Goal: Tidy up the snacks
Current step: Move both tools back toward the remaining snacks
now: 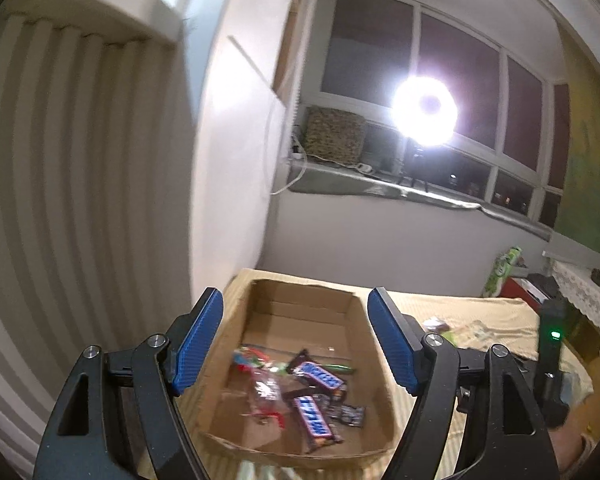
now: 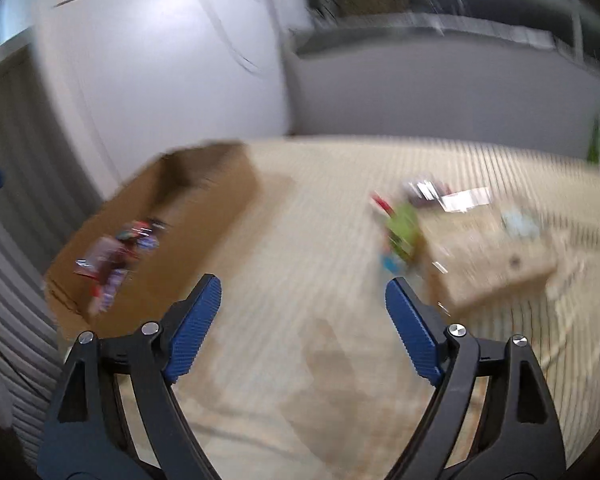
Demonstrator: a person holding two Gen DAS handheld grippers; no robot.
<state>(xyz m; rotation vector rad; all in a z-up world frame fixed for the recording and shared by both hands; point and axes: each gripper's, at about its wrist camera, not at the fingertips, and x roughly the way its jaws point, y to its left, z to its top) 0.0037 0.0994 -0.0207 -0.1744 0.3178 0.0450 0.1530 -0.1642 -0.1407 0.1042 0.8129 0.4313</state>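
The left gripper (image 1: 296, 336) hangs over the cardboard box (image 1: 374, 364) at the table's left end, its blue pads spread wide and holding nothing. Snickers bars (image 1: 314, 422) and clear candy packets (image 1: 266, 390) already lie in the near half of the box.

Further right, the right gripper (image 2: 303, 310) is also spread and empty above the striped tablecloth (image 2: 300, 248). This view is badly smeared, so details are uncertain. The loose snacks, including a green packet (image 2: 404, 232), lie far right beside a smaller cardboard piece (image 2: 496, 268).

I'd say the right hand should settle first, then straddle the green packet across its narrow width before closing.
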